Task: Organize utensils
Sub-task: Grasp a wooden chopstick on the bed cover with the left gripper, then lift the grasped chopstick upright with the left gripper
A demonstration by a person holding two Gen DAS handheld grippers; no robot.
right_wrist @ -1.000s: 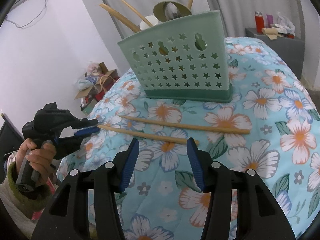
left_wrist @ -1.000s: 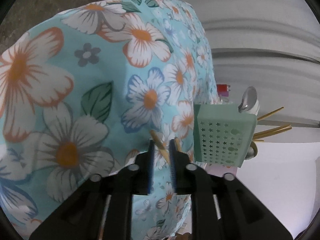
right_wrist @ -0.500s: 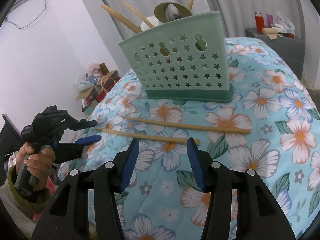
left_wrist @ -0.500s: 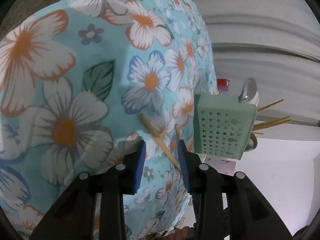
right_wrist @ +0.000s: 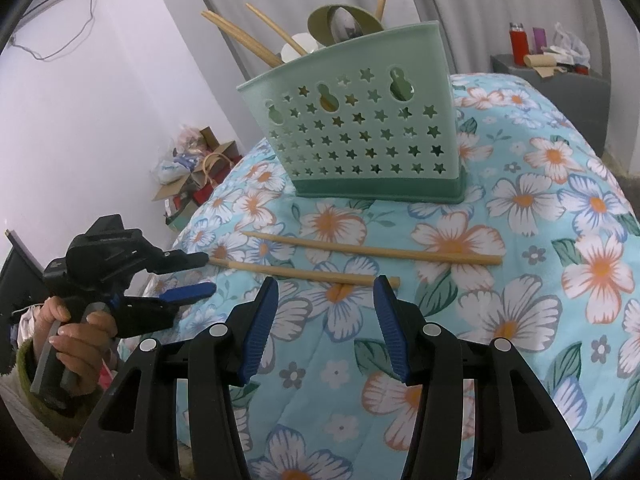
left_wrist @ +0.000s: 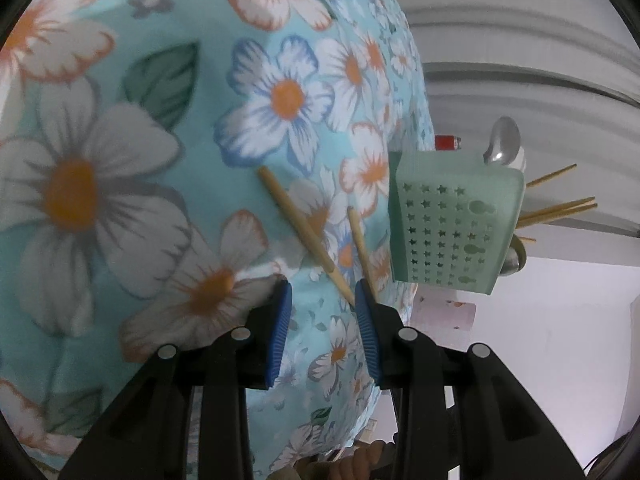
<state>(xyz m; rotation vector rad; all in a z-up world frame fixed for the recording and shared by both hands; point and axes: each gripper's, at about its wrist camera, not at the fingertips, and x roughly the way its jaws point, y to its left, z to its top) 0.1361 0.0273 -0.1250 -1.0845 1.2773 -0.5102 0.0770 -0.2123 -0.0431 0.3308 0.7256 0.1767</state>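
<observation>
Two wooden chopsticks lie side by side on the flowered cloth in front of a green star-punched basket: the nearer chopstick and the farther chopstick. The basket holds more chopsticks and spoons. My left gripper stands open. The nearer chopstick ends at its right pad's tip, unpinched, and the other chopstick lies beside it. The right wrist view shows that left gripper at the table's left edge, held by a hand. My right gripper is open and empty, just short of the nearer chopstick.
The flowered cloth curves down at every side. A grey cabinet with a red bottle stands at the back right. Cardboard boxes sit on the floor to the left. A pale curtain hangs behind the basket.
My left gripper's jaws opened off the nearer chopstick's end and drew back a little; the chopstick now lies on the cloth. My right gripper has not moved.
</observation>
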